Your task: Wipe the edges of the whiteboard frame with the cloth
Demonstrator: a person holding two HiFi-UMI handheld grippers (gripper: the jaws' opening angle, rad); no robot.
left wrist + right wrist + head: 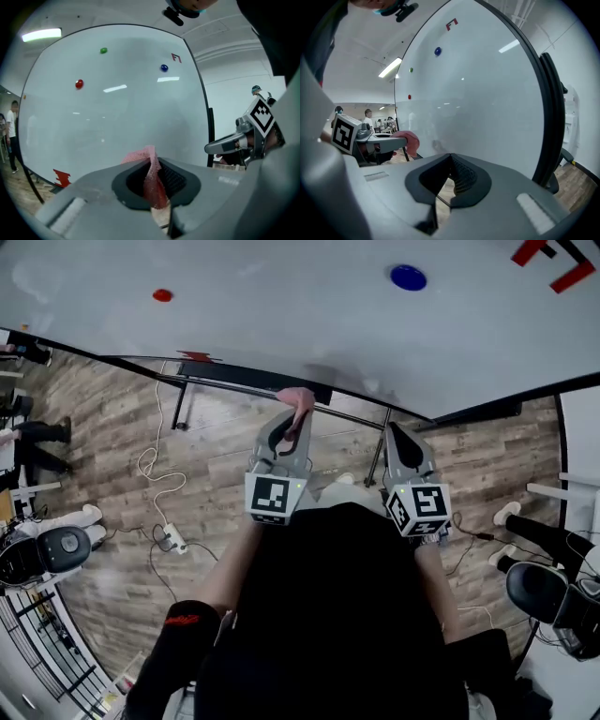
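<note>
The whiteboard (309, 315) fills the top of the head view, and its black frame (246, 379) runs along the lower edge. My left gripper (292, 423) is shut on a pink cloth (298, 397), which is held just below that lower edge. In the left gripper view the cloth (152, 180) is pinched between the jaws of the left gripper (155, 161) and sticks up in front of the board (117, 108). My right gripper (396, 435) is beside it, shut with nothing in it. In the right gripper view the right gripper (451, 157) points along the board towards the frame's black side edge (551, 117).
Red (162, 294) and blue (408, 277) magnets stick to the board. The board's stand legs (377, 457) reach down to the wooden floor. A power strip with a cable (172, 540) lies at the left. Office chairs (52, 551) (548, 594) and people's legs (37, 432) stand at both sides.
</note>
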